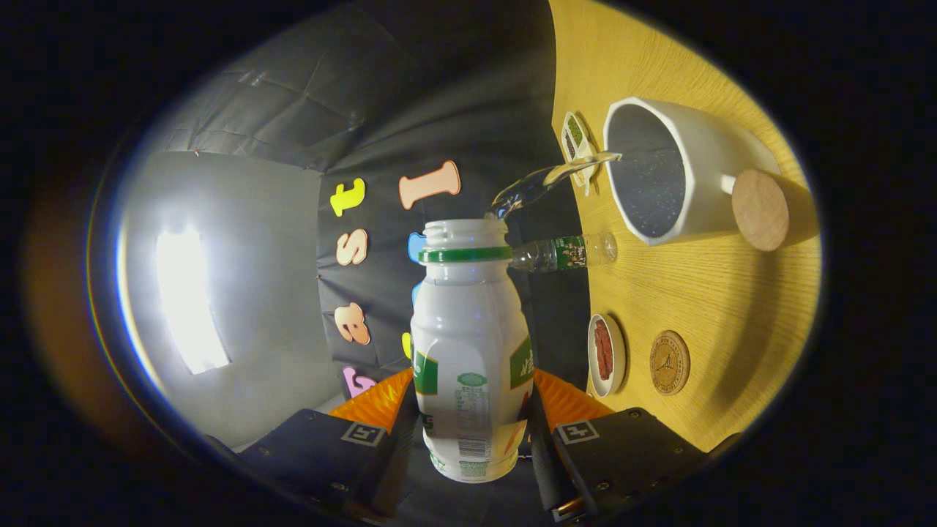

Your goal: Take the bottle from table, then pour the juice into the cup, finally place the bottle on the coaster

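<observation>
I have the bottle (470, 344) clamped between the gripper (468, 421) fingers, both pressing its lower body, and the whole rig is rolled over so the table (717, 293) stands on edge at 3 o'clock. This is the pour: a clear stream leaves the open neck and arcs toward 1 o'clock into the mouth of the white cup (673, 172). The stream crosses the cup's near rim only narrowly, so I judge a spill down the outside to be the risk. Next I'd roll the bottle back upright, then carry it to the round coaster (669, 362) at 4 o'clock from the bottle, which lies bare. A small dish (606, 356) sits just beside the coaster, and a second, clear bottle (564, 252) stands between cup and dish, so the set-down wants care on that side; the table beyond the coaster looks open.
</observation>
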### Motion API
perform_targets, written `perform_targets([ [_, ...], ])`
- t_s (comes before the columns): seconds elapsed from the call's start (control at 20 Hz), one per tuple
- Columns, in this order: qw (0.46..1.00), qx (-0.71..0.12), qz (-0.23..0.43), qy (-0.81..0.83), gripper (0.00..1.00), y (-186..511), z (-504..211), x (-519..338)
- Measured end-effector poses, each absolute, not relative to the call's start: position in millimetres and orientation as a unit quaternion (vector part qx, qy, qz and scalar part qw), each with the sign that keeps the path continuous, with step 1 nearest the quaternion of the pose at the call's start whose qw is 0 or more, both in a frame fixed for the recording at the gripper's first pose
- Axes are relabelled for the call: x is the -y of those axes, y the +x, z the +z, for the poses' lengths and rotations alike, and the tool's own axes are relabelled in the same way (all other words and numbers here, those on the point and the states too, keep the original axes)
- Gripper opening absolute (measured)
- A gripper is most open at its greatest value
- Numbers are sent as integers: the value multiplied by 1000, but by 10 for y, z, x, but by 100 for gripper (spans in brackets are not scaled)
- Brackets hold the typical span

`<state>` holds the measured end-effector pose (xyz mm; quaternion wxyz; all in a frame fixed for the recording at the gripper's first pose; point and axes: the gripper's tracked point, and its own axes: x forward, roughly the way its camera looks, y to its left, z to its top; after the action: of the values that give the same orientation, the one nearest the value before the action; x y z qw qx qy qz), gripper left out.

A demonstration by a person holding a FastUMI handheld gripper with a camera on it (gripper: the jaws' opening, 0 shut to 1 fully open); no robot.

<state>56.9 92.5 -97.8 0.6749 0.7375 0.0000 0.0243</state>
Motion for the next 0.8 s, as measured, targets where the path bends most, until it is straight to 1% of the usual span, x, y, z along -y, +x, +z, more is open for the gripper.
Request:
perform_targets([
  [0.8, 664, -1, 37, 747, 70, 678, -855, -1040],
])
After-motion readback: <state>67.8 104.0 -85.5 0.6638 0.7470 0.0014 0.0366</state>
